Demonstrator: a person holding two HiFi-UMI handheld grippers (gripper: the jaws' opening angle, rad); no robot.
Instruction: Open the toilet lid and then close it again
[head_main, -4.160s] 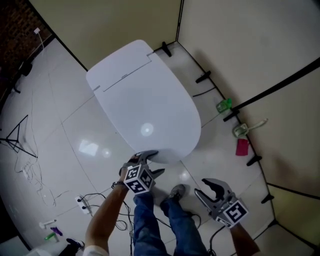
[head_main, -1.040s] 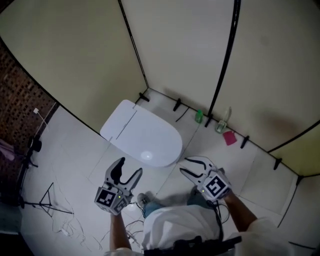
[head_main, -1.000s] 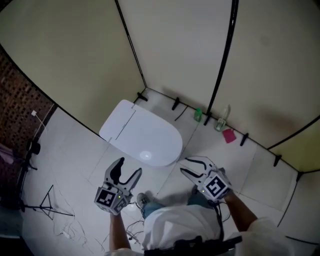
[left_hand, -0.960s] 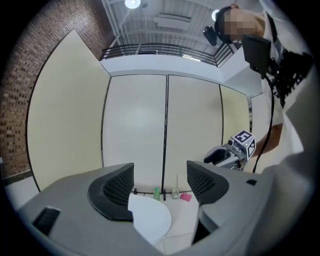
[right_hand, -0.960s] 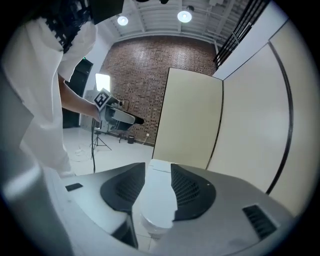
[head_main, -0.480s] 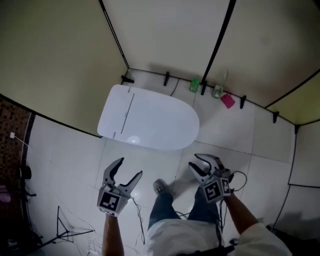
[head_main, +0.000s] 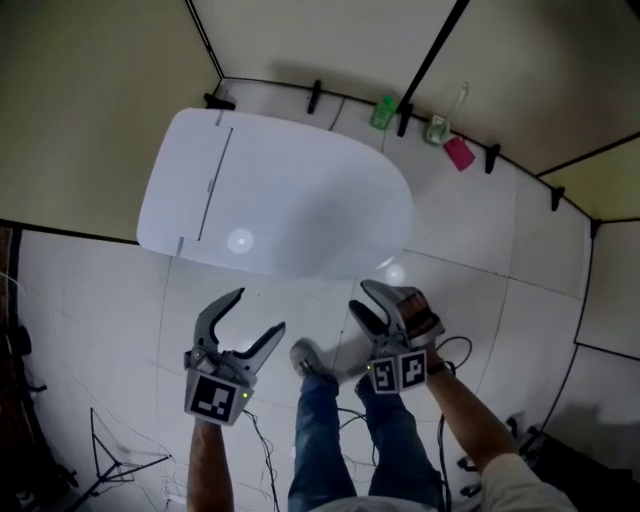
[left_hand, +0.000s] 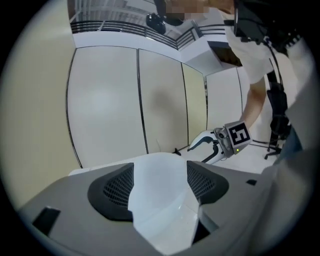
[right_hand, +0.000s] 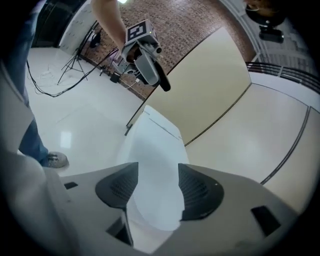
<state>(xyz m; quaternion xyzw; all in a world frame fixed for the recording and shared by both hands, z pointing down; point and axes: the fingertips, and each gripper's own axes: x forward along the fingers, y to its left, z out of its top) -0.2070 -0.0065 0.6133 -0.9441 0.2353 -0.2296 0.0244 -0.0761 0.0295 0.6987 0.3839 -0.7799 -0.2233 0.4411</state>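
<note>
The white toilet (head_main: 290, 200) stands with its lid down, its rounded front toward me. My left gripper (head_main: 258, 312) hovers open just short of the front edge, at its left. Beside it to the right, my right gripper (head_main: 358, 297) is close to the rim of the lid; its jaws have just been opening and hold nothing. In the left gripper view the lid (left_hand: 165, 210) shows between the spread pads, with the right gripper (left_hand: 207, 147) beyond. The right gripper view frames the lid (right_hand: 150, 150) between its own pads, and the left gripper (right_hand: 150, 67) hangs above it.
Cream partition walls enclose the toilet at the back and sides. A green bottle (head_main: 384, 110), a clear bottle (head_main: 436, 128) and a pink item (head_main: 458, 152) sit along the back wall. My shoe (head_main: 305, 358) and loose cables (head_main: 455, 350) lie on the white tiles.
Both grippers have sunk and moved in toward the front of the toilet, which now fills more of the head view. The right jaws stand wider than before.
</note>
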